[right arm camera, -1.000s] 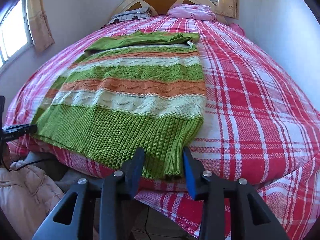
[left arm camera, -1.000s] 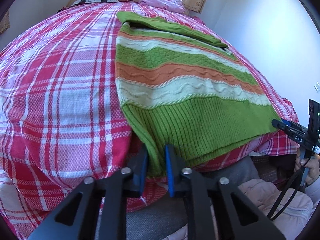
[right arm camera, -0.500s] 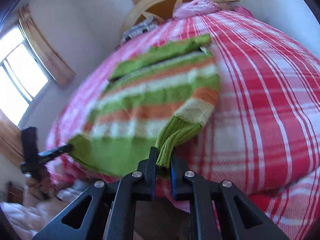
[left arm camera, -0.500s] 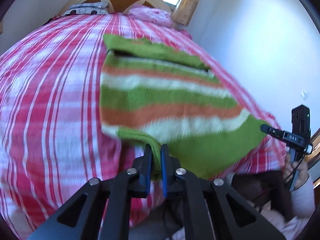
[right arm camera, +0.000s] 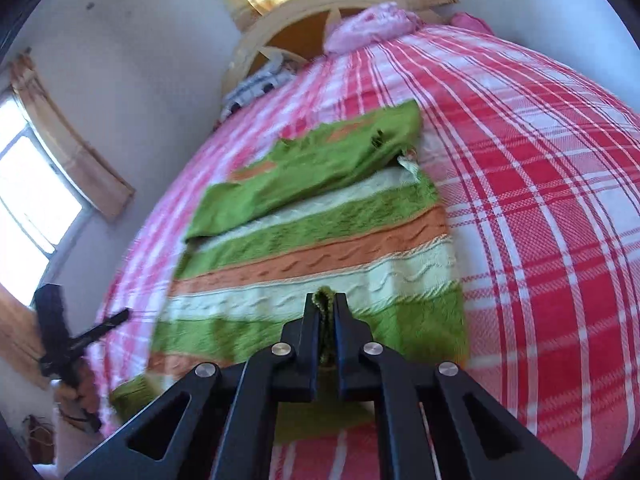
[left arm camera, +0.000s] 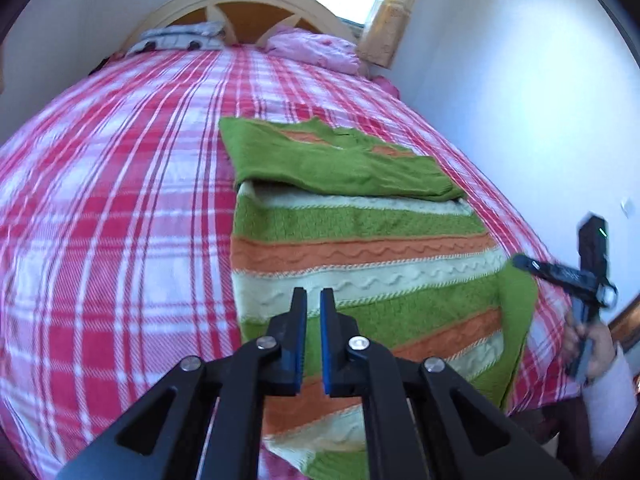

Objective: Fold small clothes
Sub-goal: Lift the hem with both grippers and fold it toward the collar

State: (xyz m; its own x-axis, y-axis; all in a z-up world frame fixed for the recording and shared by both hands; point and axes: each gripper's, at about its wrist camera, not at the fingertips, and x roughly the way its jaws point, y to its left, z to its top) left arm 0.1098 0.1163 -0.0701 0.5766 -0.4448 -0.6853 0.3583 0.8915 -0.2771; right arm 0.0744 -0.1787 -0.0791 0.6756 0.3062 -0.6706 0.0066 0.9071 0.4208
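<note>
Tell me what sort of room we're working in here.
A bedroom, most likely: the striped sweater lies on a bed with a red plaid cover, a curved wooden headboard and pillows at its far end, and a curtained window alongside.

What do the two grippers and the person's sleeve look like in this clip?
Both tongs are matte black, with angular arms pierced by triangular cutouts and fixed with silver round-headed screws. The left tongs carry blue pads; on the right tongs the pad colour is hidden. The sleeve by the right hand is pale pinkish white.
</note>
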